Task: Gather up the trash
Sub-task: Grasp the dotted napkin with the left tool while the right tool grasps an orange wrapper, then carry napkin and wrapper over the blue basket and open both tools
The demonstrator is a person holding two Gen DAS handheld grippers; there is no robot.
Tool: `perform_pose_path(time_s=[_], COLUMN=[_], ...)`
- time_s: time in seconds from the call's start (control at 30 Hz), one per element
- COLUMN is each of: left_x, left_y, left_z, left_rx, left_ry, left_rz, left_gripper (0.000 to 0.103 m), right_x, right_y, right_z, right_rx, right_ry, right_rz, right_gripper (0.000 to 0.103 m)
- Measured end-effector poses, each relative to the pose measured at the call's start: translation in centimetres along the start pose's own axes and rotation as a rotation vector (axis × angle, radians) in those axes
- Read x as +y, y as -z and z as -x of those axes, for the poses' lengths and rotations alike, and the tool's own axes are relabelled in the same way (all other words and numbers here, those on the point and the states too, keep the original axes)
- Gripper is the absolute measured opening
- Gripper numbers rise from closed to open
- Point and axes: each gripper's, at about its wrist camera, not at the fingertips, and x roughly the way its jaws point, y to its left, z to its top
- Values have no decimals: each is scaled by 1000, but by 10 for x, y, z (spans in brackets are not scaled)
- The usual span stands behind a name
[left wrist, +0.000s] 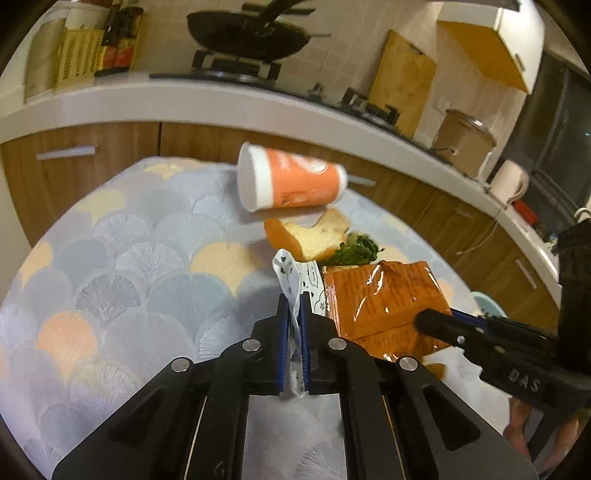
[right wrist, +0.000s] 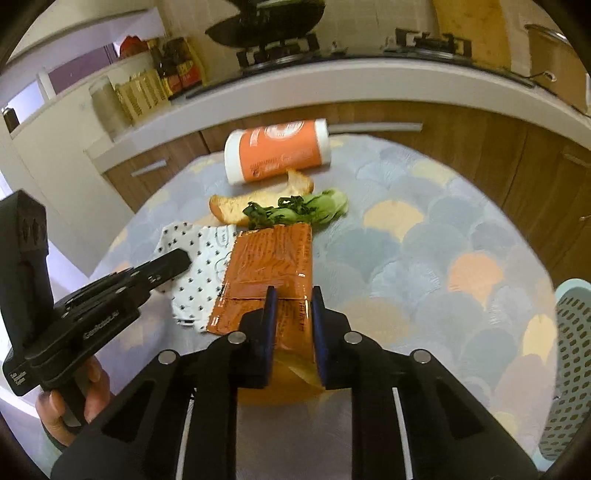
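Note:
Trash lies on a round table: an orange and white paper cup point(left wrist: 291, 181) on its side, a piece of bread point(left wrist: 308, 234), a wilted green leaf point(left wrist: 356, 253), an orange foil packet point(left wrist: 384, 299) and a white dotted wrapper point(left wrist: 312, 286). My left gripper point(left wrist: 294, 301) is shut on the wrapper's edge. In the right wrist view the cup point(right wrist: 275, 151), bread point(right wrist: 258, 205), leaf point(right wrist: 299, 210), wrapper point(right wrist: 201, 262) and packet point(right wrist: 269, 269) show again. My right gripper point(right wrist: 292, 295) straddles the packet's near end, jaws closed against its sides.
The table point(left wrist: 122, 258) has a fan-pattern cloth. A pale blue perforated basket point(right wrist: 570, 358) stands at the table's right edge. Behind are wooden cabinets point(left wrist: 88, 173) and a counter with a wok point(left wrist: 251, 33) on a stove.

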Motion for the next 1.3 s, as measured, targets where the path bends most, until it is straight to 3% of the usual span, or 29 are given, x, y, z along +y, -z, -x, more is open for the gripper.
perform_pose_path(time_s=[0.63, 1.03, 1.3], left_x=[-38, -116, -182], left_y=[-8, -12, -6], left_z=[68, 67, 44], left_rx=[-127, -140, -99], left_ry=[31, 129, 212], left_rz=[-57, -158, -242], left_gripper=[3, 3, 3], right_x=[9, -50, -118], right_y=[0, 17, 37], right_z=[83, 152, 192], right_rx=[-157, -270, -328], right_ry=[-24, 59, 127], right_rz=[11, -79, -186], right_gripper=[6, 6, 6])
